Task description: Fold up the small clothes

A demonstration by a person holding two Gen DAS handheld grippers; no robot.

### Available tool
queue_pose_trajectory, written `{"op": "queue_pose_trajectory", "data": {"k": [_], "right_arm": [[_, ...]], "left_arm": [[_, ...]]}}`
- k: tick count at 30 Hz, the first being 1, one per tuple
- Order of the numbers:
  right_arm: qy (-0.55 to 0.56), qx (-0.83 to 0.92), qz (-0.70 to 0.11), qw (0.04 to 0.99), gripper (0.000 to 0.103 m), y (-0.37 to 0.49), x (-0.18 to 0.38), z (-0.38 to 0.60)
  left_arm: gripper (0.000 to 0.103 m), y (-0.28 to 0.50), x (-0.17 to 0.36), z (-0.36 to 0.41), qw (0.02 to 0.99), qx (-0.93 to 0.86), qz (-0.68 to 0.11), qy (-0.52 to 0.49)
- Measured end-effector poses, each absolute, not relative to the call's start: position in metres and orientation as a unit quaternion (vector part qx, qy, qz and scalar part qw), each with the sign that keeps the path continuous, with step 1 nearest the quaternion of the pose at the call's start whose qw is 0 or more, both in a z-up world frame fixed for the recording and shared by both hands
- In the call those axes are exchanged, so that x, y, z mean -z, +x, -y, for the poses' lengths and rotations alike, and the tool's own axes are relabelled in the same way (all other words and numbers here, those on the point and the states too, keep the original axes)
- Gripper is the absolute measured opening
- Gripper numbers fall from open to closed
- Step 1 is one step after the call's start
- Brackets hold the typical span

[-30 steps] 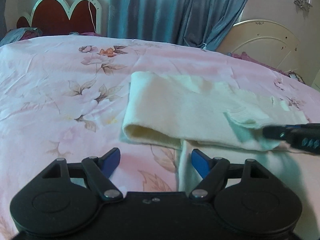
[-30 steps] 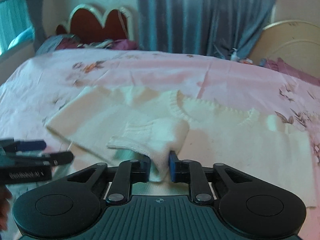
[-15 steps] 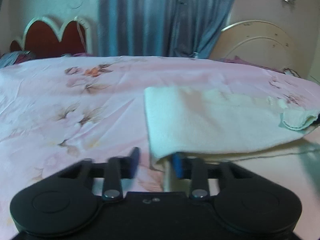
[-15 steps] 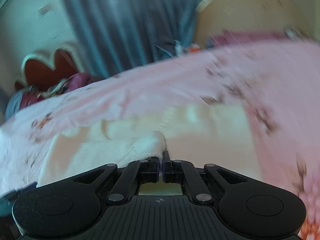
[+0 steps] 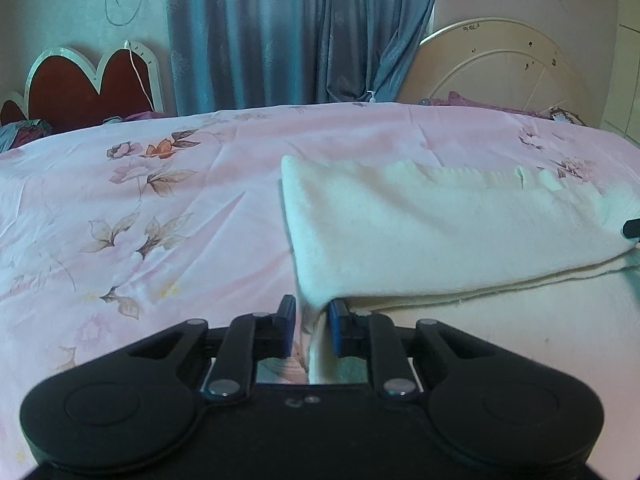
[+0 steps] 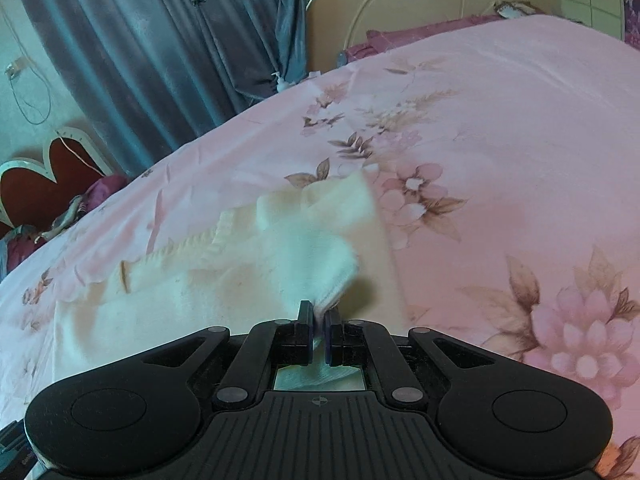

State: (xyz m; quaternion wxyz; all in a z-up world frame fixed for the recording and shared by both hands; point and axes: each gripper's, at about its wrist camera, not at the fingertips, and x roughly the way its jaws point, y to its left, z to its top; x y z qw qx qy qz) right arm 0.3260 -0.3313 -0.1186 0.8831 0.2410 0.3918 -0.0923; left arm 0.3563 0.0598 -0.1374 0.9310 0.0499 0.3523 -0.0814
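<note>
While both pinch the cream sweater [image 5: 440, 232] — left hand-held gripper [image 5: 311, 330] closing, right hand-held gripper [image 6: 318, 334] clamped, floral bedsheet [image 5: 160, 220], curtain [image 5: 280, 32] behind.

Left gripper [image 5: 311, 330]: matte black plastic body w/ two round raised discs at lower corners, smooth top plate, two small silver screws near its centre. Black linkage arms on silver pivot pins; blue pads [image 5: 286, 332] on inner faces of the fingers. Right gripper [image 6: 317, 330]: same black build, two disc housings, silver pins, but top plate is ribbed w/ lengthwise grooves & carries a small crosshair mark at centre. Its pads [image 6: 306, 330] look darker, blue-purple. Triangular cut-outs in both outer arms.
</note>
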Motion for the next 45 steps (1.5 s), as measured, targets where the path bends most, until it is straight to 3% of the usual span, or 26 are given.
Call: {"op": "queue_pose_trajectory", "data": {"k": [9, 14, 16, 17, 18, 22, 24, 26, 36, 43, 45], "right_arm": [[0.212, 0.112, -0.412, 0.879, 0.003, 0.315, 0.123, 0.336], [0.172, 0.118, -0.379, 0.902, 0.004, 0.311, 0.101, 0.335], [0.157, 0.120, -0.366, 0.909, 0.025, 0.314, 0.094, 0.333], [0.151, 0.122, -0.356, 0.914, 0.065, 0.316, 0.091, 0.332], [0.144, 0.125, -0.343, 0.920, 0.089, 0.318, 0.088, 0.330], [0.113, 0.093, -0.341, 0.929, 0.087, 0.336, 0.087, 0.313], [0.097, 0.077, -0.360, 0.925, 0.055, 0.350, 0.095, 0.300], [0.094, 0.062, -0.377, 0.919, 0.041, 0.363, 0.105, 0.291], [0.026, 0.075, -0.403, 0.912, 0.042, 0.386, 0.150, 0.284], [0.040, 0.049, -0.383, 0.921, 0.042, 0.386, 0.130, 0.278], [0.035, 0.037, -0.386, 0.921, 0.042, 0.389, 0.130, 0.269]], "left_arm": [[0.021, 0.356, 0.133, -0.065, 0.924, 0.086, -0.370, 0.038], [0.032, 0.346, 0.113, -0.075, 0.926, 0.094, -0.366, -0.002], [0.040, 0.345, 0.102, -0.076, 0.930, 0.090, -0.355, -0.014], [0.046, 0.347, 0.099, -0.075, 0.932, 0.090, -0.351, -0.019], [0.047, 0.350, 0.095, -0.073, 0.933, 0.091, -0.348, -0.022], [0.047, 0.372, 0.093, -0.055, 0.932, 0.108, -0.344, -0.024], [0.047, 0.388, 0.099, -0.043, 0.929, 0.116, -0.351, -0.025], [0.047, 0.399, 0.107, -0.034, 0.927, 0.117, -0.357, -0.025], [0.048, 0.432, 0.143, -0.045, 0.927, 0.076, -0.365, -0.027], [0.046, 0.435, 0.130, -0.040, 0.926, 0.071, -0.368, -0.039], [0.050, 0.438, 0.130, -0.035, 0.924, 0.072, -0.373, -0.040]]}}
